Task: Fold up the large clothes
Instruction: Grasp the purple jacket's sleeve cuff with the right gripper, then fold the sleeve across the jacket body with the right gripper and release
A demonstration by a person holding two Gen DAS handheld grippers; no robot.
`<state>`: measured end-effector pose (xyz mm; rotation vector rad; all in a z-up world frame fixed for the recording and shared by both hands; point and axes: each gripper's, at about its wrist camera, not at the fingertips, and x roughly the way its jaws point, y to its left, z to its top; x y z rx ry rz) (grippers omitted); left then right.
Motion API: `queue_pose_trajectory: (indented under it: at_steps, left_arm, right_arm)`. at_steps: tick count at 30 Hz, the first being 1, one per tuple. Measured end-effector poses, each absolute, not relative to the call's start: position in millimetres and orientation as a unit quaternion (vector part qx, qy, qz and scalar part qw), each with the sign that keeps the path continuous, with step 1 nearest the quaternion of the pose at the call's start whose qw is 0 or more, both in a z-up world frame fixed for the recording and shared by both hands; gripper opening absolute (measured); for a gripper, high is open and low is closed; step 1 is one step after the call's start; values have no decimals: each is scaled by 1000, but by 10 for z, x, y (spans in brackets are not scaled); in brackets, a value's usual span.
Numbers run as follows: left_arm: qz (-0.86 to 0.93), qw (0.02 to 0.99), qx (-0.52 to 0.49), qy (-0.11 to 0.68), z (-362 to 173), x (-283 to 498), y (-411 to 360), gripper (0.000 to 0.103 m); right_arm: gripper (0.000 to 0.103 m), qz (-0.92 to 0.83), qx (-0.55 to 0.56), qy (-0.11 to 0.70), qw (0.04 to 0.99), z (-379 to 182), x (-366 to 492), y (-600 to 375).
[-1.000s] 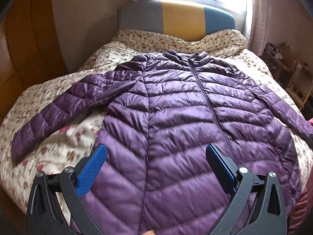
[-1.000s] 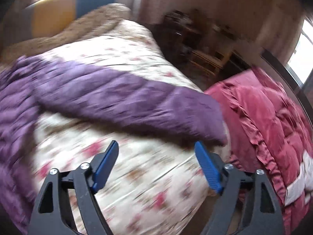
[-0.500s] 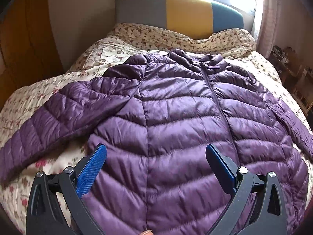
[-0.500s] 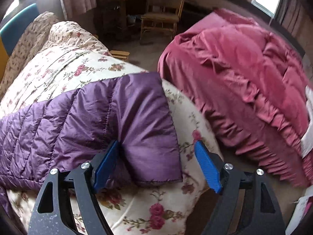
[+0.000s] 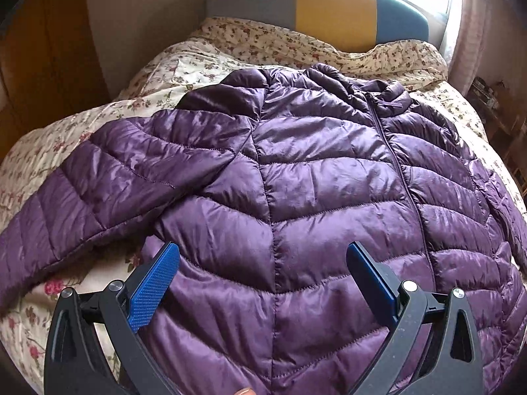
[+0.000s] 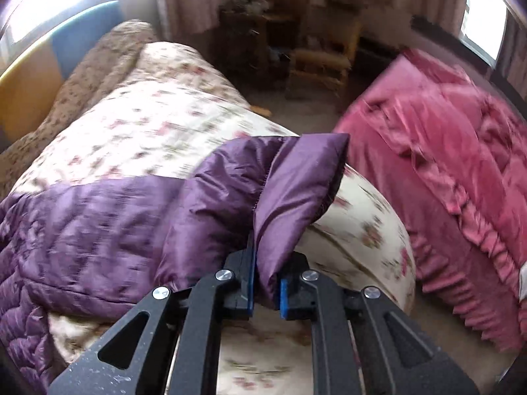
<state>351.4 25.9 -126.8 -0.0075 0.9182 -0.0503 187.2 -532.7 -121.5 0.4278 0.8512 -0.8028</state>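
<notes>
Here, your purple puffer jacket lies front-up and zipped on the floral quilt of the bed, its collar at the far end toward the headboard and its hem nearest you, so its long axis runs near to far. One sleeve stretches out to the left and slightly toward you, flat on the quilt. The other sleeve runs off to the right, toward the bed's edge.

Your left gripper hovers over the lower body of the jacket, pointing forward along its length, its blue pads spread wide and nothing between them.

Your right gripper is aimed toward the right side of the bed and is clamped narrowly on the sleeve near the cuff; the cuff end is lifted off the quilt and folds up and over beyond the pads. That view is motion-blurred.

Beyond the bed's right edge lies a heap of red bedding, with a wooden chair farther off against the wall.
</notes>
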Motion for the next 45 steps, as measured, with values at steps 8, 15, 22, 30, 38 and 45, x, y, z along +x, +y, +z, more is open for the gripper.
queue_pose_trajectory:
  at_steps: [8,15,22,30,38,45]
  left_arm:
    - [-36,895,-12,445,-1292,3627,280,100]
    - [-29,899,-26,435,-1273,3735,381,100]
    - [-34,902,-26,431,-1260,3862,430,98]
    - [-50,895,-40,442,-1363,3992,476,94]
    - [-79,890,-85,440,-1361,3971,644,90]
    - [-102,886,-111,439,-1310,3923,775,85]
  right_arm:
    - [9,-312,138,374,862,-873,2586,-4664]
    - [8,-239,95,377,890,-828,3235,-3975]
    - [8,-179,55,385,904,-919,3692,-3306]
    - [8,-101,-43,397,911,-1033,4001,-2492]
    - [8,17,-147,401,904,-1260,4127,-1554]
    - [9,101,-152,423,887,-1562,4220,-999]
